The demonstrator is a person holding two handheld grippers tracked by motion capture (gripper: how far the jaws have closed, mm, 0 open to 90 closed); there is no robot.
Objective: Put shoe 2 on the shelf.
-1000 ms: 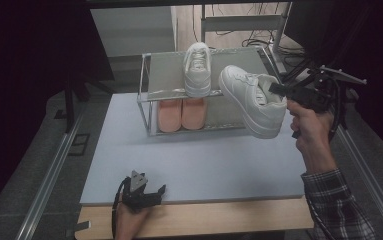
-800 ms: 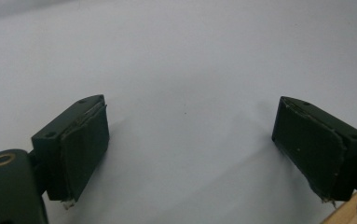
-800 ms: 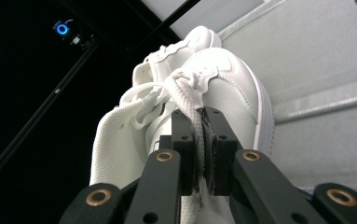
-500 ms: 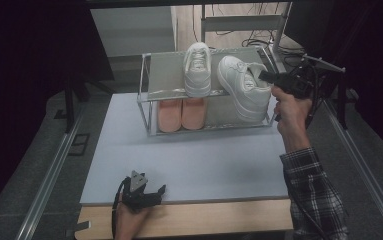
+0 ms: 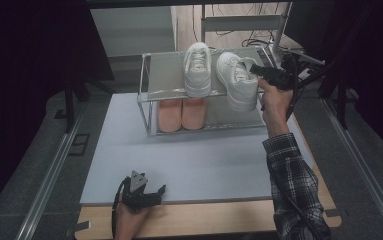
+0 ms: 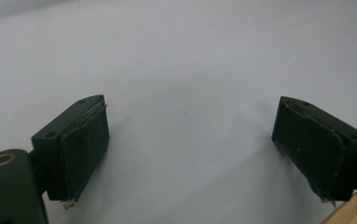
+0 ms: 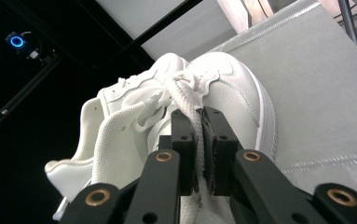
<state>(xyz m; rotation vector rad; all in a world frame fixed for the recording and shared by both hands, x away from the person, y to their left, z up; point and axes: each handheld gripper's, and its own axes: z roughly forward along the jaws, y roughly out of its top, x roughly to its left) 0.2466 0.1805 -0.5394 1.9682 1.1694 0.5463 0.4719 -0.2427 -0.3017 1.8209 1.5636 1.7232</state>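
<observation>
My right gripper [image 5: 255,71] clamped on white sneaker [image 5: 236,80], 1 o'clock, over rack [image 5: 169,75] top shelf. My left gripper [image 5: 141,192] jaws apart, idle, 7 o'clock on table [image 5: 194,160].

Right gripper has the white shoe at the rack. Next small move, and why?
Probably lower it flat onto the top shelf beside its mate. The right gripper is shut on the shoe, which sits tilted with its heel overhanging the shelf's front edge; letting go now may tip it off.

White sneaker [image 5: 237,80] on the rack's top shelf [image 5: 166,75], heel overhanging.
</observation>
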